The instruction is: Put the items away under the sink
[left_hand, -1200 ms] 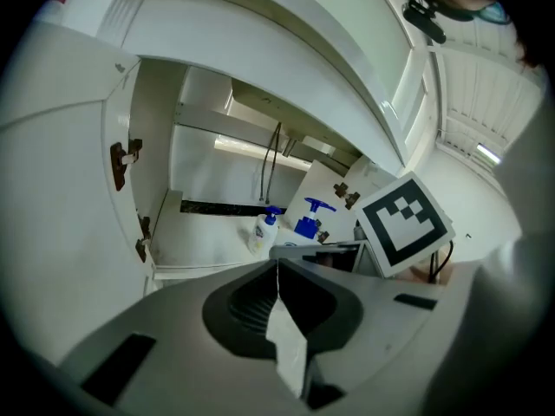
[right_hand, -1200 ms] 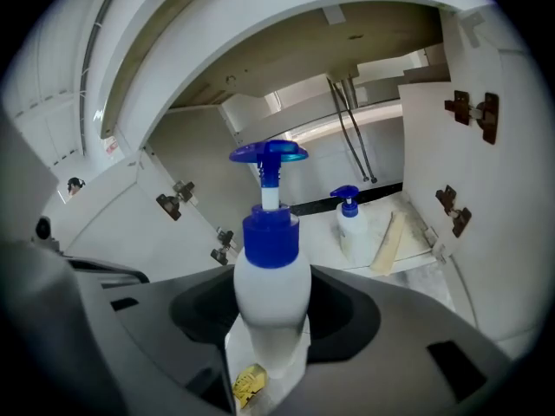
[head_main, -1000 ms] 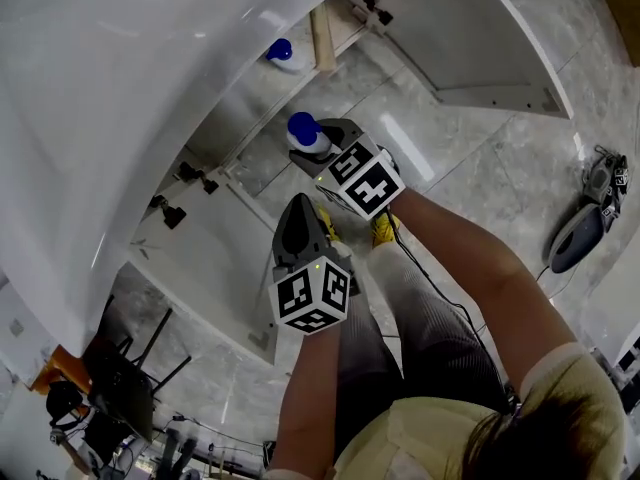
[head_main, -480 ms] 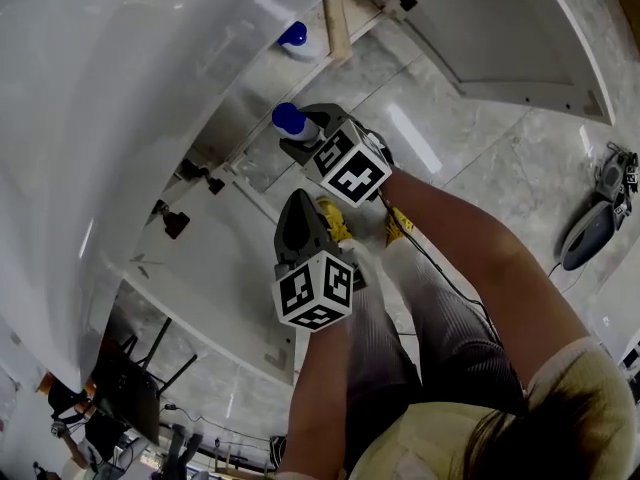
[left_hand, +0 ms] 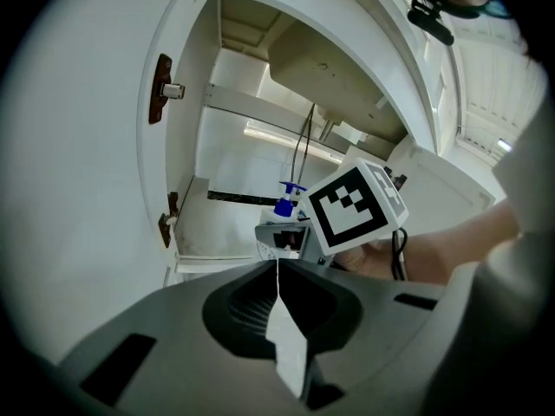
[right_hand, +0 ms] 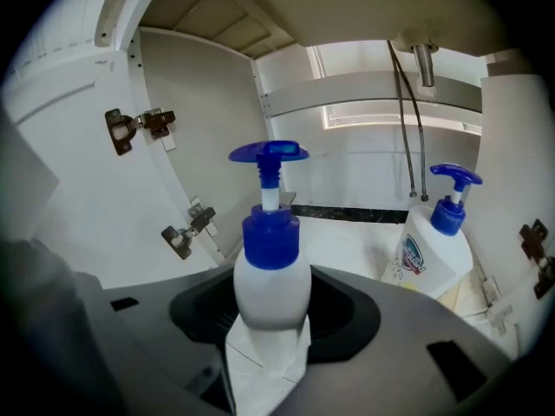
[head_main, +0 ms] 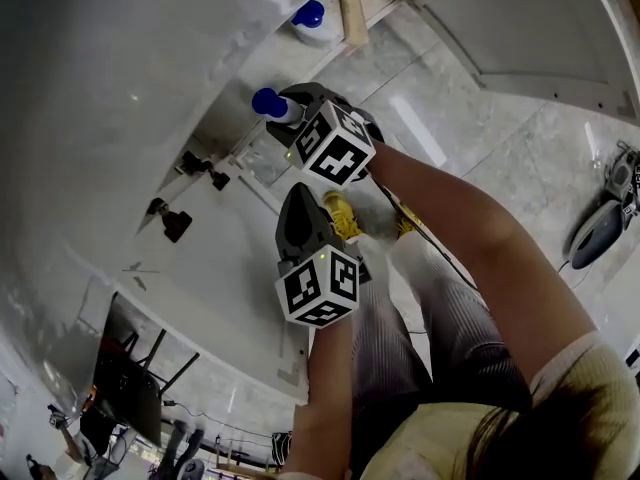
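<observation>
**Bottle could tip or knock its neighbour**

The right tongs (right_hand: 267,323) pinch a white pump bottle (right_hand: 270,271) by its body, upright at the mouth of the under-sink cabinet (right_hand: 199,128). Set too far right, it could knock the second pump bottle (right_hand: 438,250) standing inside. Released high, it may topple. The left tongs (left_hand: 277,276) are pressed together, empty.

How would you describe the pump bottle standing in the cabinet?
Look into the open under-sink cabinet. On its floor at right stands a white pump bottle with a printed label; the other bottle shows none and sits in the right tongs.
</observation>
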`<state>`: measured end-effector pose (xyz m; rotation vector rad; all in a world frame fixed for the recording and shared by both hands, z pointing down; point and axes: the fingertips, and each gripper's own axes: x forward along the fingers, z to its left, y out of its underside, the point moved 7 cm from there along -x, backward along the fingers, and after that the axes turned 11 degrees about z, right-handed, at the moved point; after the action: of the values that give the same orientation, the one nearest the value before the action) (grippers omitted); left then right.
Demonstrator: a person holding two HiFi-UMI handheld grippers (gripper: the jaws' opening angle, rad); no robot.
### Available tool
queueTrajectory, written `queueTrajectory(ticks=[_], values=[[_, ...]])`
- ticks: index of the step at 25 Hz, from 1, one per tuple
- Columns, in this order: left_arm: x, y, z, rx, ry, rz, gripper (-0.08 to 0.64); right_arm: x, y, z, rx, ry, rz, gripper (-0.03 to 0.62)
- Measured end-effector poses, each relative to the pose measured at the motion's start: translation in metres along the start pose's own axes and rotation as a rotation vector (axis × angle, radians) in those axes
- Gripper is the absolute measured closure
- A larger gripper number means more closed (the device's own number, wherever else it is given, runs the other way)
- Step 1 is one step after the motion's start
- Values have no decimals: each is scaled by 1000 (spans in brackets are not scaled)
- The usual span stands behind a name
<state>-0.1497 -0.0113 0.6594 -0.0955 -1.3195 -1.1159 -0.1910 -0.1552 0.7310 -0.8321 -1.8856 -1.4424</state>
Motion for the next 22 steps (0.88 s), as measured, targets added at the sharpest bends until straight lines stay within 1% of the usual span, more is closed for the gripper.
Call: queueTrajectory(ticks=[4, 9, 15, 19, 22], values=[[9, 1, 10, -8, 2, -24, 522, 20, -11, -5, -17, 16, -31, 376], [11, 10, 17, -11, -17, -27, 520, 35, -15, 0, -22, 17, -53, 376], [20, 11, 18, 17, -14, -59, 522, 44, -15, -1, -36, 27, -86, 376], [30, 11, 16, 40, -8, -83, 522, 53, -15, -9, -30, 42, -114, 376], [35, 10, 18, 41, -4, -106, 522, 61, -20, -13, -30, 56, -143, 376]])
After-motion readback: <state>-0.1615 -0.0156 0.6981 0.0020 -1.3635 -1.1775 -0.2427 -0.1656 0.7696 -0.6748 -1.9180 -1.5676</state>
